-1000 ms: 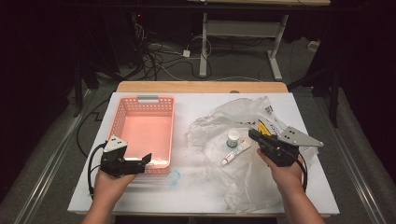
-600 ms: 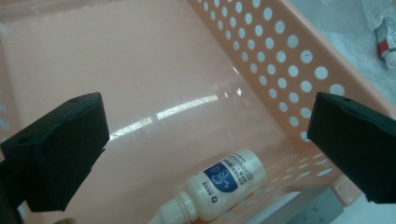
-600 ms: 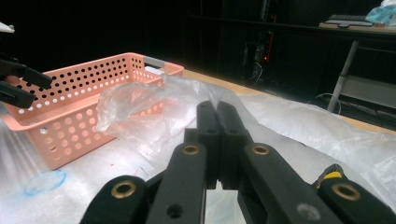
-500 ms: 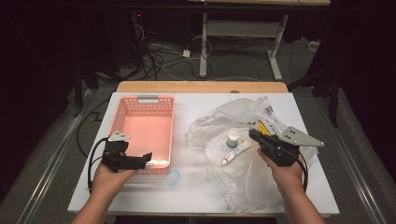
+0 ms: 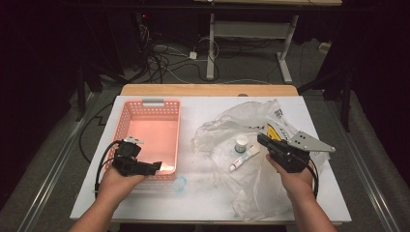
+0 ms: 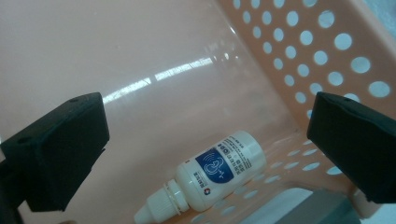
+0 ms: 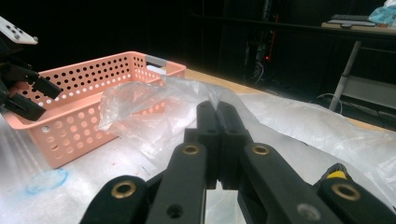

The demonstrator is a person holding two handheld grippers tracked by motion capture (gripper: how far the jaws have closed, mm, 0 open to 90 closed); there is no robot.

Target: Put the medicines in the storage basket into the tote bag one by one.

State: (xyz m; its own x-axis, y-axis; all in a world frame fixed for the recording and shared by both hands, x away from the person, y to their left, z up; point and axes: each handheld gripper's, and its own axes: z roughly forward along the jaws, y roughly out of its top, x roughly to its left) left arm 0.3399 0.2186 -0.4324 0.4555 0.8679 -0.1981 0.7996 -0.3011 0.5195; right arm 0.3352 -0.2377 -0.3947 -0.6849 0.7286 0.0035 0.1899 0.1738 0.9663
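A small white dropper bottle (image 6: 219, 172) with a blue label lies on its side on the floor of the pink perforated basket (image 5: 145, 103), against its near right wall (image 6: 299, 56). My left gripper (image 5: 153, 167) hangs over that near corner of the basket. It is open (image 6: 205, 121), its jaws wide apart above the bottle and not touching it. My right gripper (image 5: 261, 139) is over the crumpled clear plastic bag (image 5: 251, 188) with its jaws pressed together (image 7: 217, 107). A fold of bag film (image 7: 140, 107) rises just beyond the tips; I cannot tell whether it is pinched.
On the bag lie a small white jar with a teal lid (image 5: 241, 142) and a white tube (image 5: 244, 157). A yellow label (image 5: 273, 133) shows by the right gripper. A small clear blue cap (image 5: 180, 183) sits on the white table (image 5: 203, 203) in front of the basket.
My left gripper has shifted a little to the right and turned, reaching over the basket's near corner. The right gripper has kept still.
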